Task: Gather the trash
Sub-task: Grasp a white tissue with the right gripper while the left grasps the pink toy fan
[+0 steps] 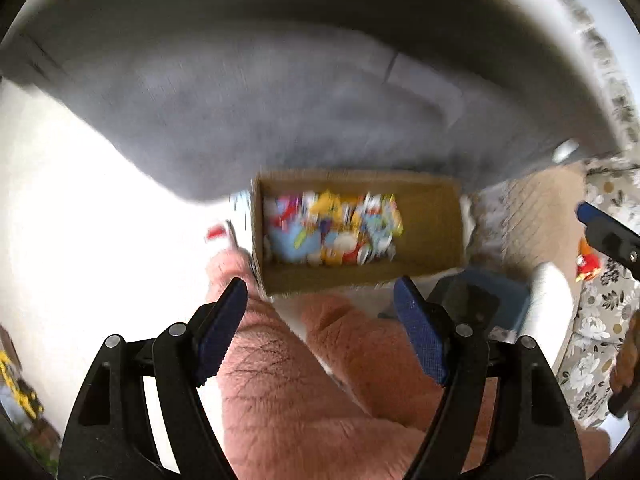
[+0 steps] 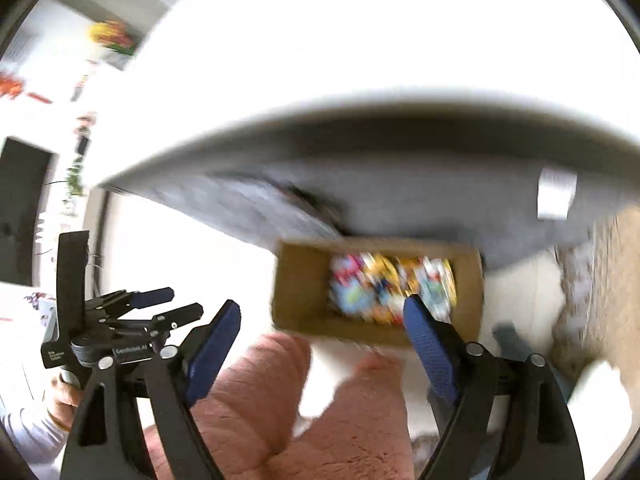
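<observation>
An open cardboard box (image 1: pixel 432 216) sits on the pale floor and holds several colourful wrappers (image 1: pixel 332 226). It shows blurred in both views, as do the box (image 2: pixel 300 284) and wrappers (image 2: pixel 384 284) in the right wrist view. My left gripper (image 1: pixel 320 284) hangs open just short of the box, with nothing between its blue pads (image 1: pixel 222 328). My right gripper (image 2: pixel 323 303) is open too and empty, its right fingertip (image 2: pixel 424 328) in front of the box's near wall. The left gripper (image 2: pixel 160 304) also shows at the left of the right wrist view.
A person's legs in pink fleece (image 1: pixel 304 392) lie under both grippers. A grey piece of furniture (image 1: pixel 280 92) stands behind the box. On a floral cloth (image 1: pixel 592 320) at the right lies a red and yellow item (image 1: pixel 586 266). A white scrap (image 2: pixel 556 194) lies by the furniture.
</observation>
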`<act>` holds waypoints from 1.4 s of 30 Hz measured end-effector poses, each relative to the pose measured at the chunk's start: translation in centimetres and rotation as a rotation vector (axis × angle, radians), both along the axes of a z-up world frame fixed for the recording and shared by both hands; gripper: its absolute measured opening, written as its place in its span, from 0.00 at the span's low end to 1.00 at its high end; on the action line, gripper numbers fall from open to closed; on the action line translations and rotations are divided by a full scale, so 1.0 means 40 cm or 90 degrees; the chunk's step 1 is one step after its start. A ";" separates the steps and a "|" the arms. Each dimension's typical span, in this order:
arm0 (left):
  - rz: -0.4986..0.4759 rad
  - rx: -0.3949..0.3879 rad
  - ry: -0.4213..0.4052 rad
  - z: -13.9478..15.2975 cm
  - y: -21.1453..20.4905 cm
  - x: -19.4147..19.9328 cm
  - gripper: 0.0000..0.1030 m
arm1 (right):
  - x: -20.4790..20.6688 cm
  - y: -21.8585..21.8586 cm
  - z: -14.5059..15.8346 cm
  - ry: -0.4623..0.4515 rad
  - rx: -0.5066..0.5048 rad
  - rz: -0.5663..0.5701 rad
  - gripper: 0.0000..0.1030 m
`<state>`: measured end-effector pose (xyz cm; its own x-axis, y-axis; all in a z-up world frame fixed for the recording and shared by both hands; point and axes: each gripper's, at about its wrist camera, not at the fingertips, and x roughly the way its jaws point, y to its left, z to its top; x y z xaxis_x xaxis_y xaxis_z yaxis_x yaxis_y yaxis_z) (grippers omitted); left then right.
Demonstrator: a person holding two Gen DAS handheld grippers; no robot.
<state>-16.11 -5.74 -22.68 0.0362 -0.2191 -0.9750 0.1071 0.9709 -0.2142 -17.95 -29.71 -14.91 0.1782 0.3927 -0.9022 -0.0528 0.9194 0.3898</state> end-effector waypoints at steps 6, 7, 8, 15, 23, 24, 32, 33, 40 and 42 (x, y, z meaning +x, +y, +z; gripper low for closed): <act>0.033 0.026 -0.171 0.265 0.084 0.097 0.85 | 0.139 0.053 0.214 -0.145 0.004 -0.024 0.95; 0.037 0.026 -0.187 0.285 0.095 0.114 0.85 | 0.190 0.061 0.236 -0.168 0.004 -0.039 0.95; 0.038 0.025 -0.207 0.309 0.109 0.140 0.85 | 0.230 0.069 0.245 -0.178 0.001 -0.049 0.95; 0.029 0.023 -0.231 0.349 0.201 0.273 0.85 | 0.626 0.130 0.226 -0.214 -0.077 -0.128 0.90; 0.038 0.022 -0.156 0.281 0.362 0.359 0.85 | 0.932 0.159 0.094 -0.141 -0.269 -0.150 0.54; 0.038 0.021 -0.151 0.274 0.371 0.369 0.85 | 0.937 0.151 0.081 -0.127 -0.281 -0.157 0.36; -0.058 -0.014 -0.148 0.258 0.336 0.479 0.85 | 0.707 0.150 0.172 -0.140 -0.083 -0.187 0.10; -0.076 -0.022 -0.150 0.260 0.315 0.497 0.85 | 0.663 0.152 0.183 -0.140 -0.061 -0.196 0.10; -0.254 -0.044 -0.217 0.286 0.030 0.642 0.85 | 0.426 0.120 0.256 -0.157 0.011 -0.318 0.11; -0.303 -0.040 -0.257 0.304 -0.069 0.688 0.85 | 0.374 0.104 0.266 -0.158 0.007 -0.341 0.12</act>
<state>11.41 -8.49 -10.51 0.2833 -0.3588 -0.8894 0.6092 0.7836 -0.1220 -2.98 -25.54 -4.25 0.5599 0.1982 -0.8045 0.3266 0.8396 0.4342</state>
